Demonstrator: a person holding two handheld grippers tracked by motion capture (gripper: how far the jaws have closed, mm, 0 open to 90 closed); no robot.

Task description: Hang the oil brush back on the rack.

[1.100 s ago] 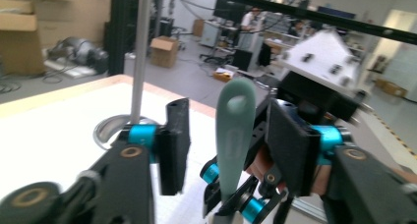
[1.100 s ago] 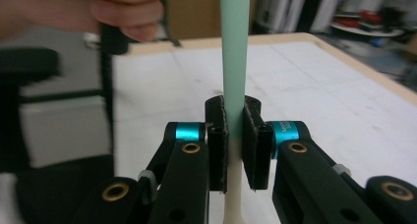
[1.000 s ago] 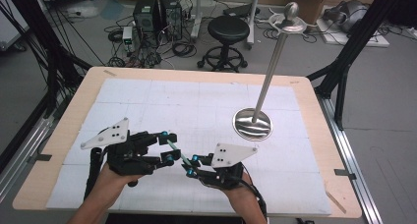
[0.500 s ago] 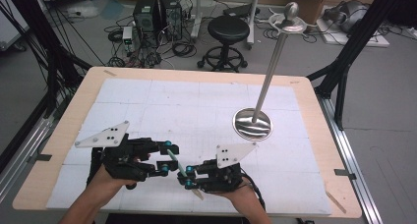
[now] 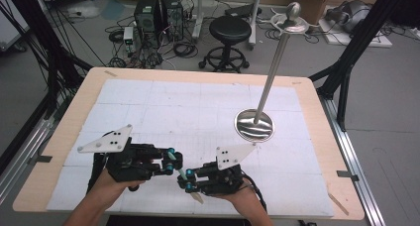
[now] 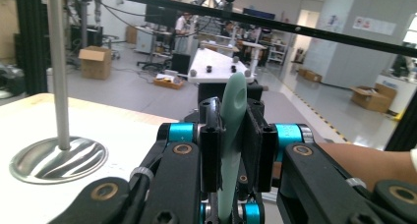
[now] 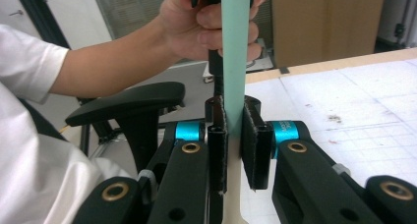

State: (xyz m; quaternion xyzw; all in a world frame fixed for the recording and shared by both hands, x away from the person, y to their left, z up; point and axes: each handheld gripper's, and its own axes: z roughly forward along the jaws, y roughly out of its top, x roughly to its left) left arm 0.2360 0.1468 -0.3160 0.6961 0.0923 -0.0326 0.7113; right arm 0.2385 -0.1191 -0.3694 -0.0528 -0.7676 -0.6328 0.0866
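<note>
Near table edge, left gripper [image 5: 174, 161] and right gripper [image 5: 185, 180] both pinching pale green spatula [image 5: 182, 175]

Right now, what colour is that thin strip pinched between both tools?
The strip is pale mint green, turning cream at one end; the right gripper view shows it best.

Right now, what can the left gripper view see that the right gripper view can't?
Left gripper view: a shiny stand with a round base, and cardboard boxes on the floor far behind.

Right gripper view: a hand, a white sleeve and a black armrest.

Both: a green strip pinched between black jaws, by the left tool in one view and by the right tool in the other, plus the white table.
</note>
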